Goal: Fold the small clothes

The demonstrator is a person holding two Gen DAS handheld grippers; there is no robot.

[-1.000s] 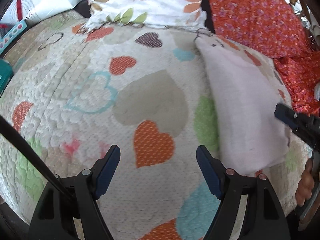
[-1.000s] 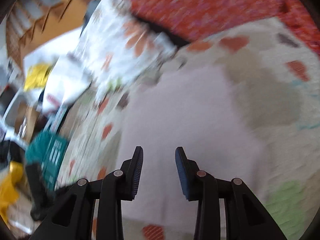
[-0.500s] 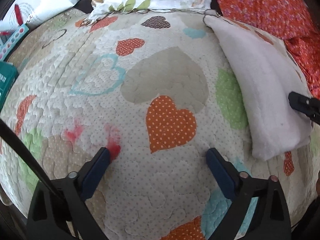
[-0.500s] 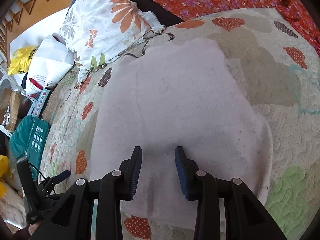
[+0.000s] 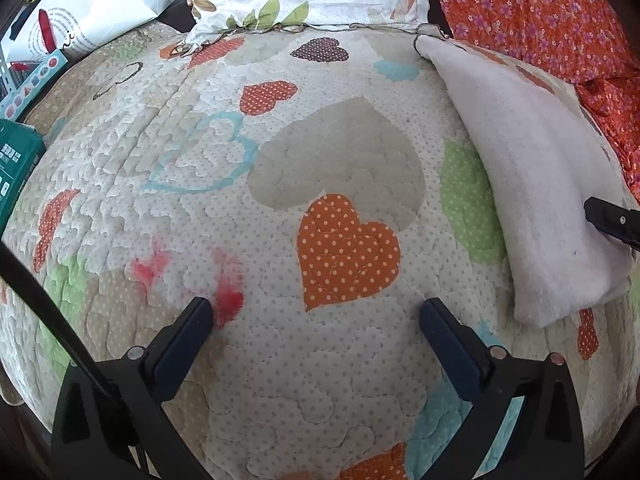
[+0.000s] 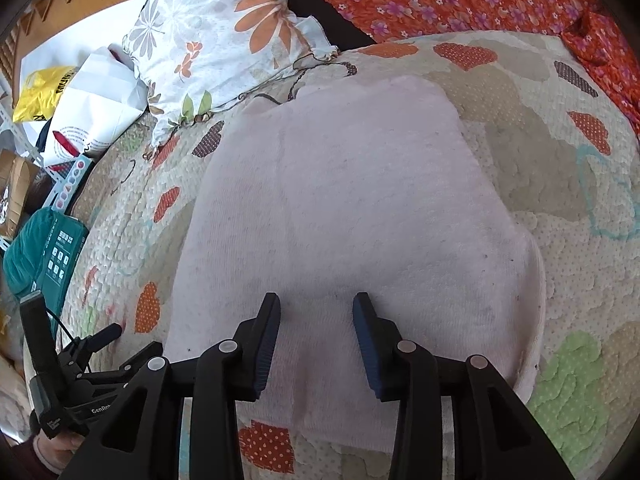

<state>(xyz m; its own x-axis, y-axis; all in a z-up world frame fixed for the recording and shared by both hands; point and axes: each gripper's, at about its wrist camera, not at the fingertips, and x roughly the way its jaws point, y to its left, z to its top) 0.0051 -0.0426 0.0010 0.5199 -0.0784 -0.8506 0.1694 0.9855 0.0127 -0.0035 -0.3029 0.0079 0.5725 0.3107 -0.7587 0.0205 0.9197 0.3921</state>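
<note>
A folded white cloth lies flat on the heart-patterned quilt, near a floral pillow. The right gripper hovers over the cloth's near end, jaws partly apart and just widening, pinching nothing. Beside the cloth, the left gripper has just spread wide over bare quilt.

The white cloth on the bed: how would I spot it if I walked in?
Find the heart-patterned quilt covering the bed. The white cloth lies flat on it, below the flowered pillow. It is the only plain, unpatterned fabric there.
</note>
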